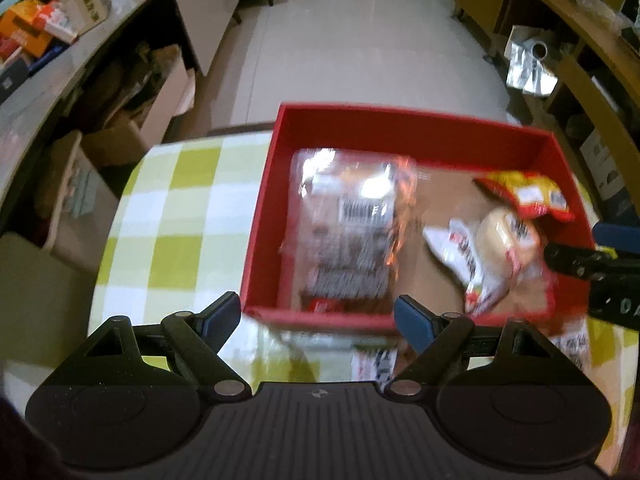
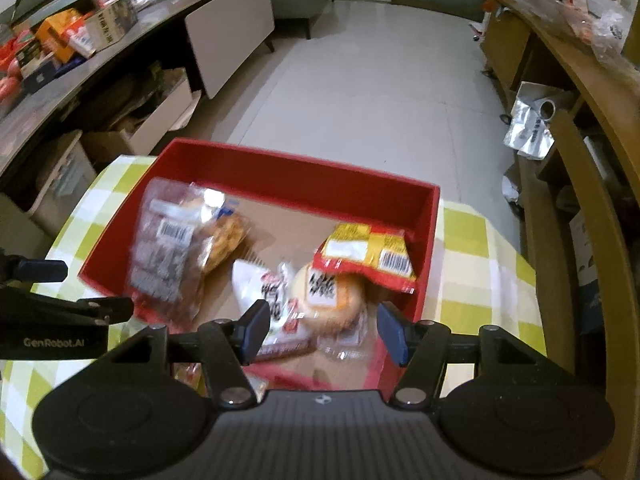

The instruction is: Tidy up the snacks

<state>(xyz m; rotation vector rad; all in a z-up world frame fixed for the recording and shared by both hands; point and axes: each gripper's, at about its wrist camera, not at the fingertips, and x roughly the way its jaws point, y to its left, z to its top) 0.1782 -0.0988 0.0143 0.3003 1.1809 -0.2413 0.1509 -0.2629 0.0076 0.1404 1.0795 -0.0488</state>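
A red box (image 1: pixel 400 114) (image 2: pixel 300 172) stands on the green-and-white checked tablecloth (image 1: pixel 180 200). Inside it lie a clear packet with a barcode (image 1: pixel 348 220) (image 2: pixel 168 248) at the left, a white packet (image 1: pixel 468 256) (image 2: pixel 272 288), a round bun in wrap (image 1: pixel 508 236) (image 2: pixel 332 300) and a red-and-yellow packet (image 1: pixel 528 196) (image 2: pixel 368 256) at the right. My left gripper (image 1: pixel 316 312) (image 2: pixel 80 288) hovers wide open over the box's near wall, holding nothing. My right gripper (image 2: pixel 323 326) (image 1: pixel 580 264) is above the bun with its jaws apart, and its pads are clear of the bun.
More snack wrappers (image 1: pixel 376 360) lie on the cloth in front of the box. A grey counter (image 2: pixel 120 60) piled with cartons runs along the left, with cardboard boxes (image 1: pixel 120 136) beneath. A wooden shelf unit (image 2: pixel 568 160) stands at the right, tiled floor (image 2: pixel 360 100) beyond.
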